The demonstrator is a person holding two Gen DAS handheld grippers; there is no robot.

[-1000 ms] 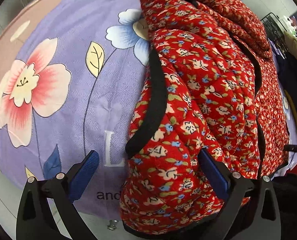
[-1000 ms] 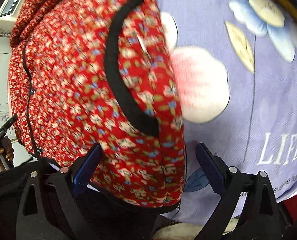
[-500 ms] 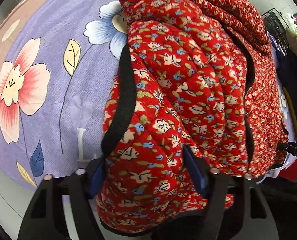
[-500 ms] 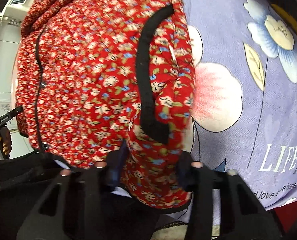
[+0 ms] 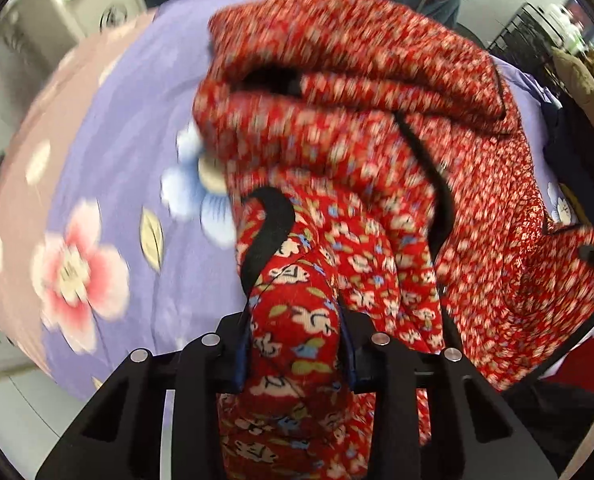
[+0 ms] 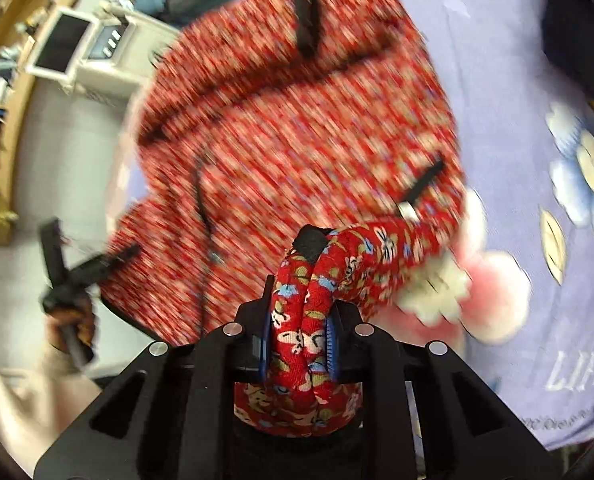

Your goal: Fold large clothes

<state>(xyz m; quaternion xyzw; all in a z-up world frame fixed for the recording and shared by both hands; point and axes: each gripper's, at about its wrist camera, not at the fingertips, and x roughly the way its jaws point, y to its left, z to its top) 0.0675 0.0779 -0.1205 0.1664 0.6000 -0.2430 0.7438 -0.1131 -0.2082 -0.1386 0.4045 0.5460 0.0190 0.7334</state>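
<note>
Both of my grippers are clamped on the red floral quilted jacket [image 5: 337,128]. The left gripper [image 5: 295,344] has a thick bunch of hem pinched between its blue pads, with the black trim [image 5: 269,224] curling up just ahead of the fingers. The right gripper [image 6: 299,344] pinches a doubled roll of the same hem, a black trim end [image 6: 311,242] showing just past the fingertips.

Key relation: from either pair of fingers the jacket's bulk lies forward and away, over the purple flowered bedsheet [image 5: 109,152]. In the left view it spreads ahead and to the right of the fingers; in the right view, ahead and to the left. So I judge the held edge runs across between the two grippers, and the garment's long axis runs away from both. Neither hand looks nearer the body of the jacket; the grips look roughly level.

The far cloth is motion-blurred in both views, so I cannot tell how much of it rests on the sheet and how much is lifted.

Judgement: the next move carries this near edge forward over the far part. Risk: uneven travel skews the fold line.

The left hand [image 6: 69,312] shows at the left of the right view.
</note>
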